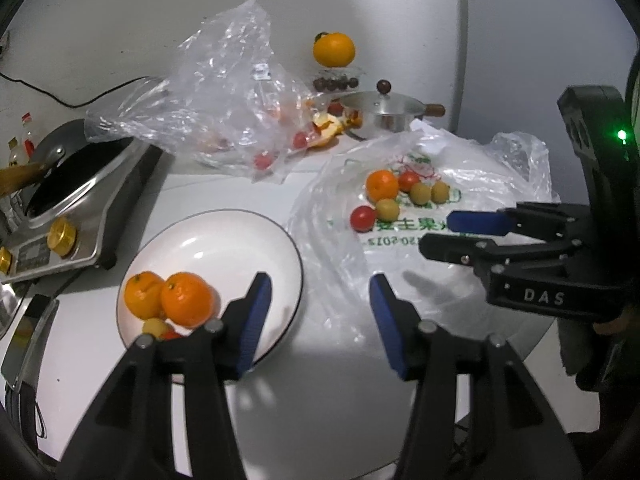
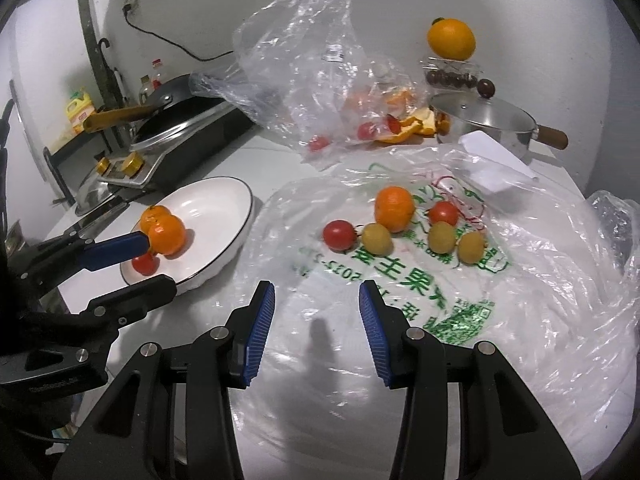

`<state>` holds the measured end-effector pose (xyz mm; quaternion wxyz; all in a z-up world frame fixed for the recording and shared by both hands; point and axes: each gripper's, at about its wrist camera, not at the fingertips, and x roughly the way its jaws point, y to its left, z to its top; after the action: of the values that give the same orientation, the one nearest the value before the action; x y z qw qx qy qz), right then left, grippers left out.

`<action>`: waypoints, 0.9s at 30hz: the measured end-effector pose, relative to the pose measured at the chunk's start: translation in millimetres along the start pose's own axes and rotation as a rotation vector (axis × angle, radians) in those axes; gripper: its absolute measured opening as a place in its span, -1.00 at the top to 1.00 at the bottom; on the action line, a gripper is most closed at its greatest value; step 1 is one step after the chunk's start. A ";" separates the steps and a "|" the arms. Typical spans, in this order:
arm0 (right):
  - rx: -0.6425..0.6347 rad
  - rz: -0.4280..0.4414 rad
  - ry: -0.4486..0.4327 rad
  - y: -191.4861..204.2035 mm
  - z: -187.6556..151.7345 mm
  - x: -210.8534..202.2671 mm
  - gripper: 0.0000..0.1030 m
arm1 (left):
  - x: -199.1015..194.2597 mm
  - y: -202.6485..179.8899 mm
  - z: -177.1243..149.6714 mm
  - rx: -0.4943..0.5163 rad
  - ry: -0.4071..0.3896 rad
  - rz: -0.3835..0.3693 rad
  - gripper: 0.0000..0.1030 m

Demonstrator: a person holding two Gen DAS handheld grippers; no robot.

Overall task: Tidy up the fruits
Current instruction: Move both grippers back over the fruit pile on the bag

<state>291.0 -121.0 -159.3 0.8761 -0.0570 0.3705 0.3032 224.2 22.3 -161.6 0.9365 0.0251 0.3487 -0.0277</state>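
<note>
Left hand-held gripper (image 1: 320,320) held part-open, nothing between jaws, at plate (image 1: 224,248) rim. Right hand-held gripper (image 2: 317,330) part-open, empty, above printed bag (image 2: 400,280). Two oranges (image 1: 170,296) seen on plate. Loose fruit cluster (image 2: 404,224) noted farther back on bag.

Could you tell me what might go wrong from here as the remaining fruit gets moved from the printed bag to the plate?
1. The fruit lies on a loose plastic bag; a gripper catching the film could send the cherry tomato rolling.
2. On the plate, two oranges sit at the near rim; another drop there may knock fruit off.
</note>
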 end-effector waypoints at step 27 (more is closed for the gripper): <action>0.006 -0.013 0.048 -35.4 27.7 48.9 0.27 | 46.6 -5.0 31.5 0.016 0.011 -0.025 -0.02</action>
<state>354.8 -116.7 -177.3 0.8691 -0.0638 0.3920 0.2949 279.6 13.7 -168.4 0.9339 0.0282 0.3539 -0.0421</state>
